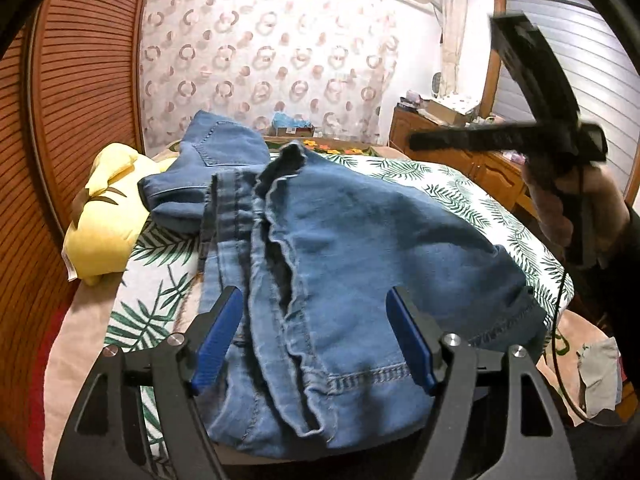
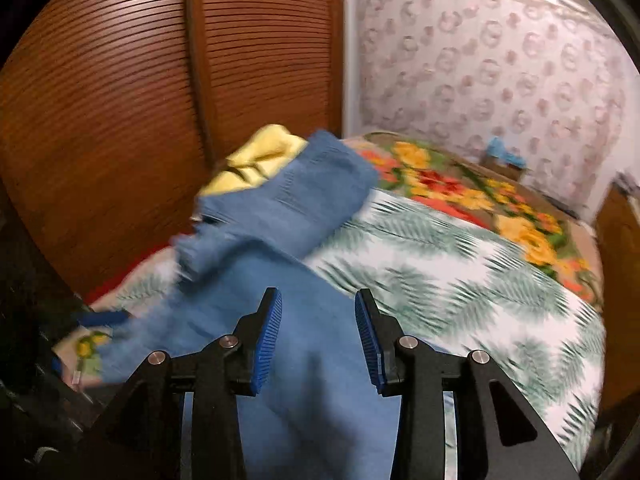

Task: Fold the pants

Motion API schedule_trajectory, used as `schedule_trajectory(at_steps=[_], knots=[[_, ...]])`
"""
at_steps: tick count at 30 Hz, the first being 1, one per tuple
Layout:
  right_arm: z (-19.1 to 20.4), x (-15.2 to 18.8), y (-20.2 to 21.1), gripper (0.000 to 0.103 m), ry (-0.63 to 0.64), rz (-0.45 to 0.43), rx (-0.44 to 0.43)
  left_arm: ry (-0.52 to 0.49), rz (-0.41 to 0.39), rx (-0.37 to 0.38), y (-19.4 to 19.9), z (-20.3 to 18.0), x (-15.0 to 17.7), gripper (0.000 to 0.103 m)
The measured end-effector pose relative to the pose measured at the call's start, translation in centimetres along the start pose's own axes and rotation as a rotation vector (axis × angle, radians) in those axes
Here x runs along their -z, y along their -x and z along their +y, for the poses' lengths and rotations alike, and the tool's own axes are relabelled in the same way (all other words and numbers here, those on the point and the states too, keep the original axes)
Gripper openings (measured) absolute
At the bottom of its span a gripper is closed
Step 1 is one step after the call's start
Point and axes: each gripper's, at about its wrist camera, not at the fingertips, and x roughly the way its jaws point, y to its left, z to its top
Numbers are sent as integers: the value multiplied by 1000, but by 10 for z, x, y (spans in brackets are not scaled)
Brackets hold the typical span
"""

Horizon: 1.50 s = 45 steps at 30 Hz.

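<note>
Two big surfaces fill the room: a brown slatted wooden wardrobe door [image 1: 84, 80] from 9 to 11 o'clock in the left wrist view, and a bed under a white sheet printed with green fern leaves [image 2: 460, 272], which spreads from the centre toward 4 o'clock in the right wrist view. A pale curtain patterned with pinkish rings [image 1: 264, 64] hangs at 12 o'clock behind the bed. A blanket with orange and yellow flowers [image 2: 480, 196] lies along the far side of the bed, at about 2 o'clock in the right wrist view.

Blue denim pants [image 1: 352, 240] lie on the fern sheet, roughly folded. In the left wrist view they cover the middle and run down to 6 o'clock, with a frayed edge and a stitched hem toward the camera, and a bunched part with a pocket at 11 o'clock. A yellow cushion with brown marks [image 1: 100, 224] sits at 9 o'clock, just beside that bunched part.

A brown wooden cabinet with clutter on top [image 1: 452, 140] stands at 2 o'clock.

The left gripper [image 1: 314, 330] hovers over the near end of the pants, its blue-padded jaws spread wide, with cloth below and between them but not pinched. The right gripper [image 2: 318, 336], blurred, is above the denim with its jaws parted and nothing pressed between the pads. In the left wrist view it appears at 3 o'clock, held in a hand [image 1: 560, 208].
</note>
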Motion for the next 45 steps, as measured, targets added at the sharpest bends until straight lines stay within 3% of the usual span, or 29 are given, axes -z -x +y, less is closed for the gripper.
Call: schedule_trajectory(at_steps=[9,18,23,28,35,41,45], knots=[[-54,55,-21,39,-151,89,12,-15,52,-26,-21,-6,1,75],[-85,46,-71,40,-263,161,-36,-8,89,-71,-33,2,12,75],[-83,47,-94,40,-255,201,-53,12,91,-60,-32,10,14,75],[-81,53,-81,40,-274,181,-75,22,79,-36,-26,12,6,75],[-74,63,-49,51,-254,150,-66,29,44,-38,-20,25,-19,75],[-68,69,-28,56,-256,115,-101,74,42,16,-40,47,-50,75],[-64,75,-36,58,-244,142,-97,72,75,8,-58,55,-56,75]])
